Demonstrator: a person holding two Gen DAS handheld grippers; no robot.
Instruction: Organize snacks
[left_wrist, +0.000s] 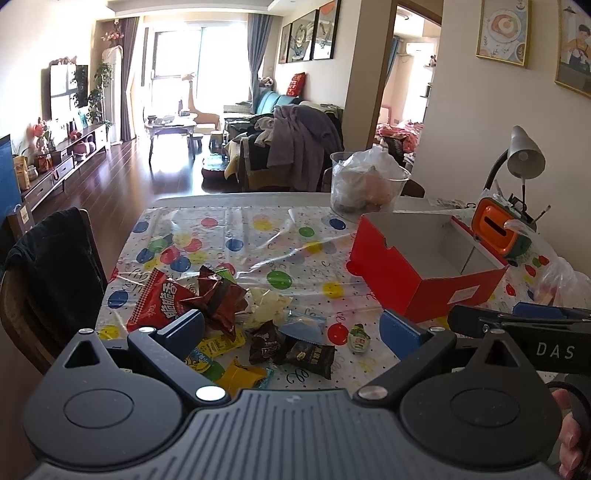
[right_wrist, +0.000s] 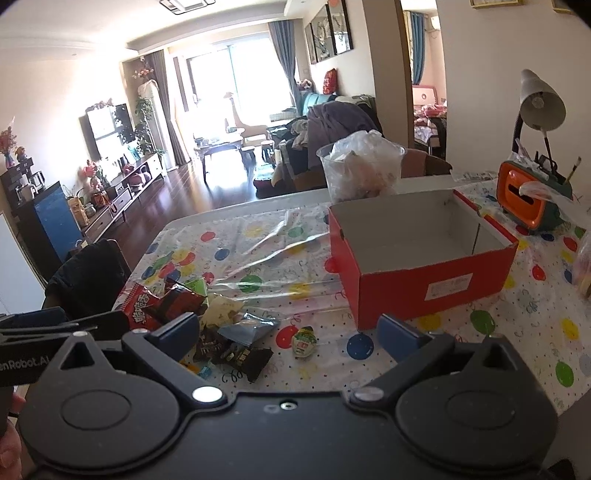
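Note:
A pile of snack packets lies on the balloon-print tablecloth (left_wrist: 258, 236): a red chip bag (left_wrist: 160, 301), a dark red bag (left_wrist: 216, 295), a blue packet (left_wrist: 304, 325), black packets (left_wrist: 310, 356), yellow packets (left_wrist: 218, 345) and a small green-white candy (left_wrist: 358, 336). An open red box (left_wrist: 424, 266) with a white, empty inside stands to the right. My left gripper (left_wrist: 291, 328) is open and empty above the pile. My right gripper (right_wrist: 288, 332) is open and empty, over the candy (right_wrist: 303, 341) and in front of the box (right_wrist: 421, 258).
A clear tub with plastic bags (left_wrist: 364, 184) stands behind the box. An orange tissue holder (left_wrist: 500, 227) and a grey desk lamp (left_wrist: 524, 153) are at the far right. A chair with black clothing (left_wrist: 55, 266) is at the table's left edge.

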